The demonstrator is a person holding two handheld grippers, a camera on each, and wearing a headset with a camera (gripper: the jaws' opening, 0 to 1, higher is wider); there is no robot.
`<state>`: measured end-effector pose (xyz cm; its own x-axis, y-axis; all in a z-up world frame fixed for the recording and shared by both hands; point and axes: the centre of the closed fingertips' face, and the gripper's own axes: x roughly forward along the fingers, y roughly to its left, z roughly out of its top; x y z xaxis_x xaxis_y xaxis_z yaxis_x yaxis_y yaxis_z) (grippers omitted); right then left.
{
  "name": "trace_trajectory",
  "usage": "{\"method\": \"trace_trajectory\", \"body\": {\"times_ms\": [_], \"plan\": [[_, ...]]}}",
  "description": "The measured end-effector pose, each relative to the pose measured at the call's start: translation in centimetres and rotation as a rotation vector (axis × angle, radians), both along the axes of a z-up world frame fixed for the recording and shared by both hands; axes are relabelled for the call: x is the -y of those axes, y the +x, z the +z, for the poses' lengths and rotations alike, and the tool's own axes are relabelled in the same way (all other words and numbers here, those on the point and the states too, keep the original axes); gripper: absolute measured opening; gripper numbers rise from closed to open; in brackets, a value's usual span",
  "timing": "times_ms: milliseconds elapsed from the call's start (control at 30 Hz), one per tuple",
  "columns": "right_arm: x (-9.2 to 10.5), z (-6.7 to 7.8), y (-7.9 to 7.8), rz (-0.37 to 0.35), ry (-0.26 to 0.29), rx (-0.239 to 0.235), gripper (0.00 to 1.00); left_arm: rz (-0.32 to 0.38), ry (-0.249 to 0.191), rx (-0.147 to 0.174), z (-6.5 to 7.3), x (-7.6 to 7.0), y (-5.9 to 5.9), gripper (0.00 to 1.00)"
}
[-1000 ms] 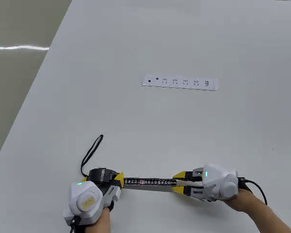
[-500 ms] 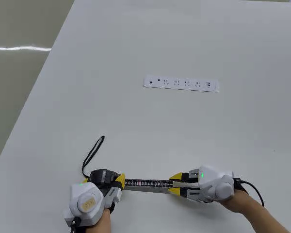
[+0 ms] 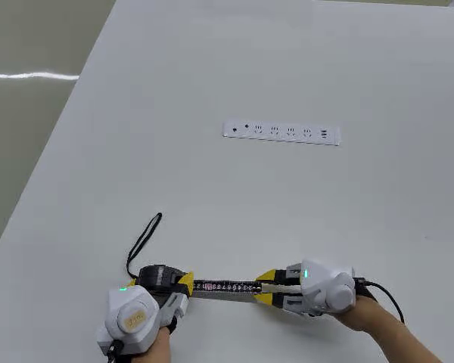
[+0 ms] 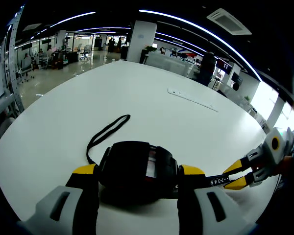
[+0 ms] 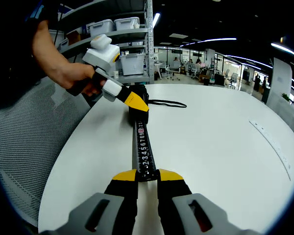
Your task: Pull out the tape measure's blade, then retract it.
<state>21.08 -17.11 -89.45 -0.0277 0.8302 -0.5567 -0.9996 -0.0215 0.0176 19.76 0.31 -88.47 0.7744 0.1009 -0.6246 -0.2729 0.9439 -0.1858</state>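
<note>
Black-cased tape measure (image 3: pixel 160 274) sits on the white table (image 3: pixel 212 189) on the person's side, in the lower left of the head view. Its body is clamped between the yellow-tipped jaws of the left gripper (image 3: pixel 160 283). The blade (image 3: pixel 225 286) is drawn out to the right in a straight line, numbers facing up. The right gripper (image 3: pixel 263 287) has its jaws closed on the blade's far end, tips pointing toward the case. A black wrist strap (image 3: pixel 142 240) trails from the case, lying in a loose loop on the table away from the person. In the right gripper view a hand (image 5: pixel 81 78) grips the left gripper's handle. A dark cable (image 3: pixel 378 291) leaves the back of the right gripper. Further up the table, well apart from everything else, lies a white power strip (image 3: pixel 281 132).
</note>
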Motion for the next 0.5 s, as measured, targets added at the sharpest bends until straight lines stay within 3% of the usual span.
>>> {"method": "trace_trajectory", "body": {"times_ms": [500], "plan": [[-1.05, -0.16, -0.09, 0.01, 0.002, -0.003, 0.13, 0.0, -0.002, 0.0, -0.03, -0.06, 0.02, 0.62]]}}
